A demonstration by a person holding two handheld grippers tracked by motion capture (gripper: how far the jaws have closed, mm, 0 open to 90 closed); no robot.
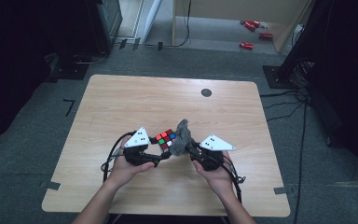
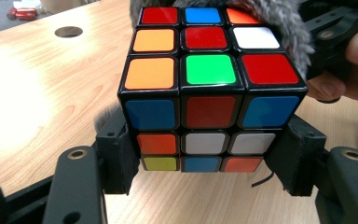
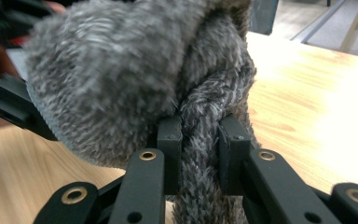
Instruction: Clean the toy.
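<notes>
Our left gripper (image 1: 164, 154) and right gripper (image 1: 189, 148) are matte black, each topped by a grey three-cornered plate with small dark dots. Black cables loop from both bodies. Flat black link arms carry brass-ringed pivot holes and end in blocky black fingers (image 3: 170, 140). Our forearms are bare, no sleeves.

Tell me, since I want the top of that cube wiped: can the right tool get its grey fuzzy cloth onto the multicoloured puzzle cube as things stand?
Probably yes. The right tool grips the grey fuzzy cloth, which already lies against the multicoloured puzzle cube held clear of the table by the left tool; nothing stands between them.
</notes>
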